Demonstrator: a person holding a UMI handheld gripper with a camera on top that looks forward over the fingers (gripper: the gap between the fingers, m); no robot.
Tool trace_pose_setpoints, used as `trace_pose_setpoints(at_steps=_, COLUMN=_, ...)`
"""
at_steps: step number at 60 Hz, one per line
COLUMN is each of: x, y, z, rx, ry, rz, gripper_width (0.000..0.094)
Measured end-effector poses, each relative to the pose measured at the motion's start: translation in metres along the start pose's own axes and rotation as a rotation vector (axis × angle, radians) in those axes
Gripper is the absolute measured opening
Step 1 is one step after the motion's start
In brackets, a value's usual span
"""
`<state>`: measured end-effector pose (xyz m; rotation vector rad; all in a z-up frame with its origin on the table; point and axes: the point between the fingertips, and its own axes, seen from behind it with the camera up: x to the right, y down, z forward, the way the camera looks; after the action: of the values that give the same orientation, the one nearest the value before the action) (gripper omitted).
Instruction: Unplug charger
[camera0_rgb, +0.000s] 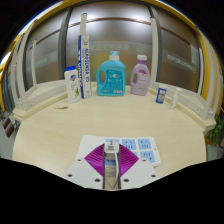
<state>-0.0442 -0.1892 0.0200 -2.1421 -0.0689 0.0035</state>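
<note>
A small white charger (111, 149) stands between the tips of my gripper (111, 152). The magenta pads (98, 158) press on it from both sides. The charger sits over a white socket board (143, 151) with blue labels, which lies flat on the beige table (60, 125) just ahead of the fingers. The board runs out to the right of the fingers. I cannot see whether the charger's pins are in the board, and no cable shows.
Along the table's far edge stand a tall white tube (85, 62), a white bottle (72, 84), a blue detergent bottle (111, 75), a pink bottle (141, 75) and two small items (161, 95). A plant (217, 128) is at the right.
</note>
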Motion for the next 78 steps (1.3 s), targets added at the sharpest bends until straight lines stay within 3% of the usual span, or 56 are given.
trace_pose_setpoints(at_steps=9, x=-0.001, y=-0.007, z=-0.003, rx=0.013, ry=-0.016, rz=-0.004, gripper_width=0.0086)
trace_pose_setpoints(at_steps=18, x=-0.008, y=-0.118, z=-0.068, rx=0.260, ry=-0.078, rz=-0.009, gripper_width=0.0083)
trace_pose_setpoints(at_steps=23, x=0.025, y=-0.178, z=-0.109, rx=0.352, ry=-0.068, rz=0.049, gripper_width=0.0083)
trace_pose_setpoints(at_steps=27, x=0.060, y=-0.190, z=-0.123, rx=0.382, ry=-0.032, rz=0.097, gripper_width=0.0083)
trace_pose_setpoints(at_steps=33, x=0.118, y=-0.168, z=-0.107, rx=0.319, ry=0.047, rz=0.128, gripper_width=0.0082)
trace_pose_setpoints(at_steps=44, x=0.181, y=-0.046, z=-0.038, rx=0.075, ry=0.106, rz=0.147, gripper_width=0.0083)
trace_pose_setpoints(at_steps=50, x=0.196, y=0.005, z=-0.012, rx=-0.015, ry=0.122, rz=0.167, gripper_width=0.0095)
trace_pose_setpoints(at_steps=60, x=0.202, y=0.020, z=0.002, rx=-0.053, ry=0.110, rz=0.215, gripper_width=0.0221)
trace_pose_setpoints(at_steps=65, x=0.207, y=0.021, z=-0.002, rx=-0.062, ry=0.133, rz=0.208, gripper_width=0.0441)
trace_pose_setpoints(at_steps=72, x=0.209, y=0.014, z=-0.025, rx=-0.063, ry=0.154, rz=0.188, gripper_width=0.0843)
trace_pose_setpoints(at_steps=78, x=0.210, y=0.006, z=-0.063, rx=-0.043, ry=0.192, rz=0.152, gripper_width=0.0851)
